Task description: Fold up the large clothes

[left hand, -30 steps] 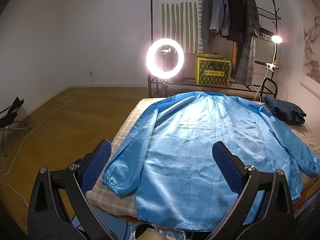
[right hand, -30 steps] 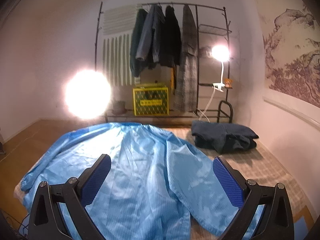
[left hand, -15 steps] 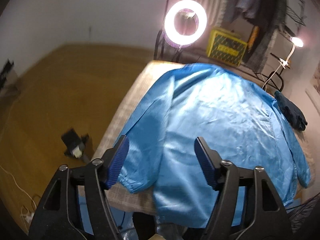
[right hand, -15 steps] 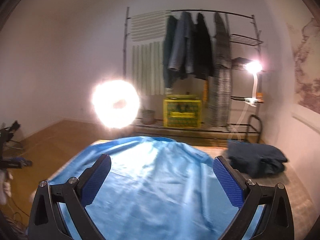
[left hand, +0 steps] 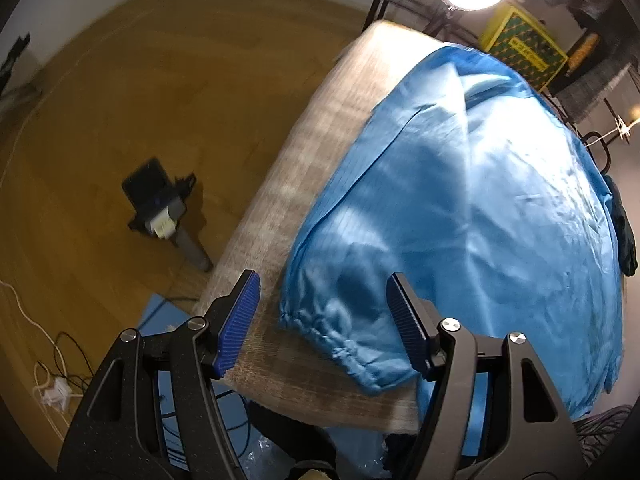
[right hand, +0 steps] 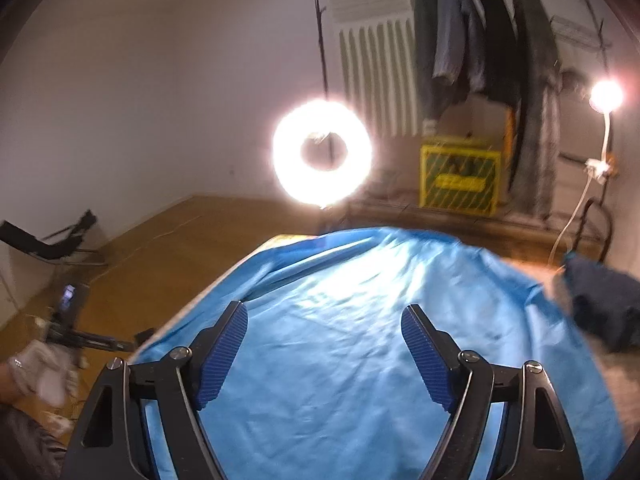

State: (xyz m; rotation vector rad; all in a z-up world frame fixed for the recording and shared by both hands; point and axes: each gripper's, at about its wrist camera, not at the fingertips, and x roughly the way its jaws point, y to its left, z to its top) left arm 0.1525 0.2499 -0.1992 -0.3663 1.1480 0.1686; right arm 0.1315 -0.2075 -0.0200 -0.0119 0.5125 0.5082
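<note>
A large light-blue jacket (left hand: 480, 200) lies spread flat on a checked, cloth-covered table (left hand: 320, 120). My left gripper (left hand: 322, 280) points steeply down over the table's near left corner. It is open, and the gathered cuff of the left sleeve (left hand: 320, 324) lies below, framed between its blue pads and untouched. My right gripper (right hand: 324, 308) hovers over the middle of the jacket (right hand: 360, 280). Its jaws are closing with nothing between the pads.
A folded dark garment (right hand: 600, 304) lies on the table's far right. Behind stand a ring light (right hand: 322, 152), a yellow crate (right hand: 460, 176) and a rack of hanging clothes (right hand: 480, 40). A black device (left hand: 160, 204) and cables (left hand: 48, 384) lie on the wooden floor. A gloved hand (right hand: 40, 372) shows at left.
My left gripper sank and tipped down toward the left sleeve cuff, and its jaws narrowed. My right gripper swung leftward over the jacket, and its jaws have begun to narrow.
</note>
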